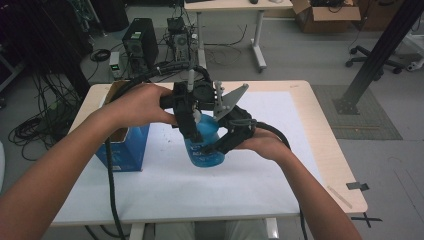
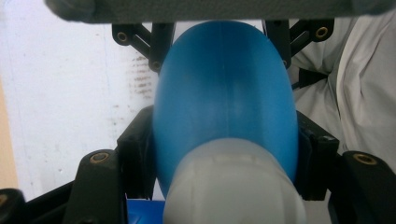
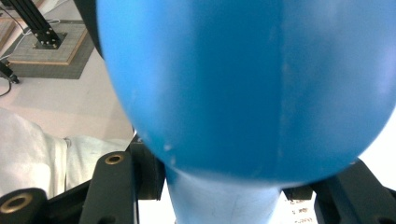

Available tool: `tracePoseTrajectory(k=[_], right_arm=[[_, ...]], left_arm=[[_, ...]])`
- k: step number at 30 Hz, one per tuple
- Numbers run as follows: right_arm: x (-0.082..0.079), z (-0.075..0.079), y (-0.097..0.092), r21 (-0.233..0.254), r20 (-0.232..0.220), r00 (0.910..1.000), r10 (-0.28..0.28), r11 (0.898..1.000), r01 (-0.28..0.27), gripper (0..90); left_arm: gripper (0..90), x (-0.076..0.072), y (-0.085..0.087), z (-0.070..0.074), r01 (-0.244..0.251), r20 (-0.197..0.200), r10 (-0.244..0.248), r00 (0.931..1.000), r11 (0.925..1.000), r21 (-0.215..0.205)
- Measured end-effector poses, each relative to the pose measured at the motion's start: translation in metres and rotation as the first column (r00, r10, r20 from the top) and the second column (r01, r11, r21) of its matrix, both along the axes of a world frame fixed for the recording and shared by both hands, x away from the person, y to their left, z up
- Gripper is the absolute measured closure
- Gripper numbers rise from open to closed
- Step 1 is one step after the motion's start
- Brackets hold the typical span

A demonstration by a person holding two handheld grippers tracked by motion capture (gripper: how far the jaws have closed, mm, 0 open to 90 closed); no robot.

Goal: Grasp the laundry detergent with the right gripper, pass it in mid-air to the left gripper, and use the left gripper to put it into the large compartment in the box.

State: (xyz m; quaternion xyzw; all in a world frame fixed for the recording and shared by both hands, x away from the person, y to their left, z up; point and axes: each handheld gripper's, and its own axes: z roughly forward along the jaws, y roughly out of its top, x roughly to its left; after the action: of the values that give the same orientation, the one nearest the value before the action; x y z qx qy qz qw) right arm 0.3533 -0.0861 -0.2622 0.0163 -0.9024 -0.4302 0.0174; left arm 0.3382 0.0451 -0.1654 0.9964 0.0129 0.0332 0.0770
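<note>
Standing as the biggest thing here, a pale wooden table, most of its top covered by a white sheet. Sitting at the left edge, a blue box with an open cardboard flap, near but not in the way.

Hanging just above the middle of the sheet, a blue bottle with a pale cap, gripped from two sides. Clamping around the bottle low on its body from the right, the right gripper, jaws clenched tight. Closing on the bottle at its top end from above, the left gripper, jaws pressed against both flanks just behind the cap.

Judging by this: bottle lifted and secured, cap not yet off; twisting or pulling the cap probably remaining. Crowding the bottle, both grippers and their cables, leaving little room.
</note>
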Motion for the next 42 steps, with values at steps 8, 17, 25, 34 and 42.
tracePoseTrajectory(k=[8,17,25,34,42], right_arm=[[0.000,0.000,-0.001,0.012,-0.006,1.0000,0.003,1.000,-0.003,43.9],[-0.001,-0.001,-0.008,0.001,-0.008,0.9997,-0.025,1.000,0.025,14.5],[0.005,-0.004,-0.041,-0.093,0.018,0.9849,-0.172,0.981,0.173,6.3],[0.007,-0.002,-0.082,-0.296,0.094,0.9492,-0.300,0.902,0.315,5.6],[0.004,0.007,-0.118,-0.386,0.119,0.9271,-0.355,0.844,0.373,5.3]], left_arm=[[38.0,-0.001,-0.001,0.002,-0.017,0.000,0.017,0.9999,0.9998,-0.006],[38.0,-0.002,-0.002,0.007,-0.046,0.015,0.046,0.9988,0.9989,0.008],[38.0,0.000,0.011,0.013,-0.129,0.059,0.125,0.9904,0.9901,0.056],[37.9,0.012,0.030,0.037,-0.320,0.114,0.311,0.9435,0.9445,0.074],[37.9,0.024,0.046,0.071,-0.500,0.169,0.487,0.8571,0.8648,0.045]])
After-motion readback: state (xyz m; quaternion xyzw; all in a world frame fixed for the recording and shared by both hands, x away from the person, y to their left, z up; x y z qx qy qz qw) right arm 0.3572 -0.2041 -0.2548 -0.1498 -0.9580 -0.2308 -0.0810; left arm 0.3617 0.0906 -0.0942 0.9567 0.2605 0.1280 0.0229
